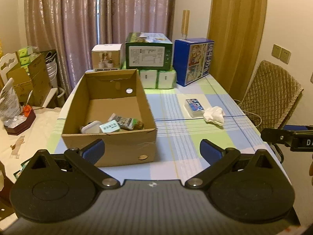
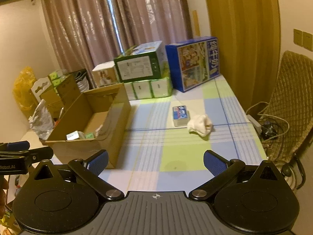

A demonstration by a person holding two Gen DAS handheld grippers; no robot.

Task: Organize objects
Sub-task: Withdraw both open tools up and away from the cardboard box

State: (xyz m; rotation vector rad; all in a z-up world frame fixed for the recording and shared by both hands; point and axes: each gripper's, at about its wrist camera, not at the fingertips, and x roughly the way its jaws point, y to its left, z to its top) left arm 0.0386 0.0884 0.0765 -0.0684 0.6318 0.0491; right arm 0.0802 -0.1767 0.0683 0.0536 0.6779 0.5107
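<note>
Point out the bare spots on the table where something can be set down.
Bare cloth lies between the cardboard box and the tissue pack with the white cloth, and along the near edge by the right gripper. The far end is crowded by the blue carton and green box.

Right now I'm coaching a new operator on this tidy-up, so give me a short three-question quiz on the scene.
1. True or false: the left gripper and the right gripper are both open and hold nothing.
2. Which two loose things lie on the checked tablecloth outside the cardboard box?
3. Multiple choice: the white cloth lies (A) inside the box, (B) right beside the blue packet, (C) on the chair.

Key: 1 true; 2 the blue packet and the white cloth; 3 B.
</note>
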